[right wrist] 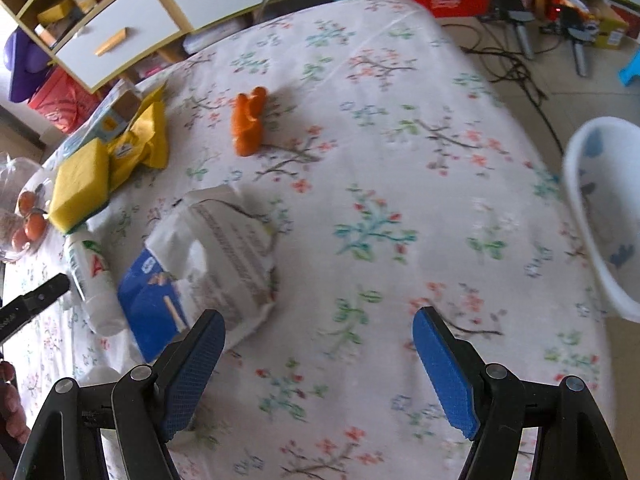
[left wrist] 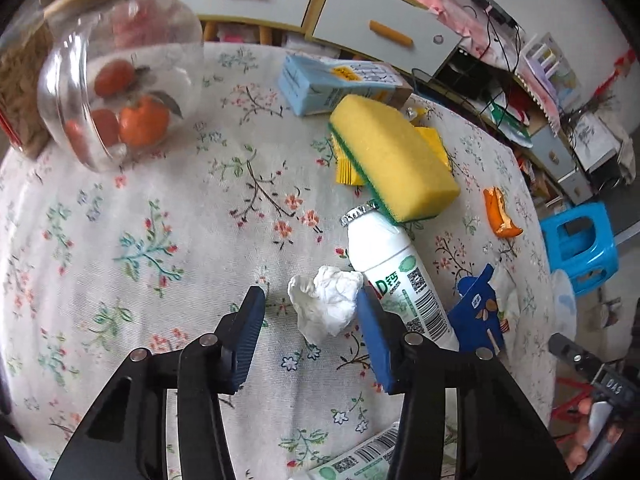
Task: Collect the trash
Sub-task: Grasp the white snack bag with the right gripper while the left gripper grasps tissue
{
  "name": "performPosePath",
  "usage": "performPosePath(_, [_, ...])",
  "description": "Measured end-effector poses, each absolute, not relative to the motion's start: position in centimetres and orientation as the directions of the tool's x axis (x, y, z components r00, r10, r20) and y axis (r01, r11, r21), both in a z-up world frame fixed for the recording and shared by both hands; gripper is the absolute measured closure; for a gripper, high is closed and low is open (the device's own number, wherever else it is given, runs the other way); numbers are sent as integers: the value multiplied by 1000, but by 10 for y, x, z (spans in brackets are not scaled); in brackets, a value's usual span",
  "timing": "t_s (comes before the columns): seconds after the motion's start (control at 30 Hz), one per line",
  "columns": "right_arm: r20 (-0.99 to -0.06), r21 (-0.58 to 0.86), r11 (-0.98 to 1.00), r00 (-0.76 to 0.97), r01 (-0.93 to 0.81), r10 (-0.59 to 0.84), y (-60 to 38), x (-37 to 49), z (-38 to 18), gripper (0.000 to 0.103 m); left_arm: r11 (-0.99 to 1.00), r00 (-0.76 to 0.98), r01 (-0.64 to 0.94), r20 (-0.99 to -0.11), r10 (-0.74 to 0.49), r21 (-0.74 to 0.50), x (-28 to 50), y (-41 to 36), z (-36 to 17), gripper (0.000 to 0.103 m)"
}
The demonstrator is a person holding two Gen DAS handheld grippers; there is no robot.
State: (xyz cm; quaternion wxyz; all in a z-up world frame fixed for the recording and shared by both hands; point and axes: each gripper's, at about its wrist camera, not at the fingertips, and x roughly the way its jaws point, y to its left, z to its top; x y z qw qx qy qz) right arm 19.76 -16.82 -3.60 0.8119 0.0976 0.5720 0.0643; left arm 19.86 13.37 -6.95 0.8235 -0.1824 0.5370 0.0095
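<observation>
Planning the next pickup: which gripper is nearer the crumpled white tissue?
Left. The left gripper has the crumpled white tissue between its open jaws; the right gripper hovers over bare tablecloth.

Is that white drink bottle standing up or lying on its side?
Lying on its side. The white drink bottle rests lengthwise on the floral tablecloth, its foil-rimmed neck under the yellow sponge. Full or empty: cannot tell.

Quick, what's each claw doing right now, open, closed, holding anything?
Left claw: open, fingers on either side of the crumpled tissue, not yet closed on it.
Right claw: wide open, holding nothing.
</observation>
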Motion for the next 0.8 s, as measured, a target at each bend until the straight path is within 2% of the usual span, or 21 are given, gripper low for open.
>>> performPosePath(0.13, [-918, 237, 972, 324, -13, 228, -155, 205, -42, 22, 942, 429, -192, -887, -173, -276, 200, 128, -72, 54])
performPosePath(0.23, [-920, 241, 970, 315, -19, 235, -148, 207, -46, 22, 956, 425, -163, -892, -155, -243, 201, 119, -73, 74])
performPosePath(0.27, [-919, 247, 969, 311, -20, 241, -146, 209, -48, 22, 962, 425, -154, -894, -142, -226, 201, 116, -74, 76])
performPosePath(0.4, [-913, 293, 956, 292, -13, 283, -140, 213, -54, 22, 972, 441, -140, -891, -110, -189, 199, 110, -70, 79])
performPosePath(0.8, [-905, 346, 938, 260, -7, 336, -126, 222, -70, 22, 956, 468, -168, -873, -138, -241, 176, 119, -48, 79])
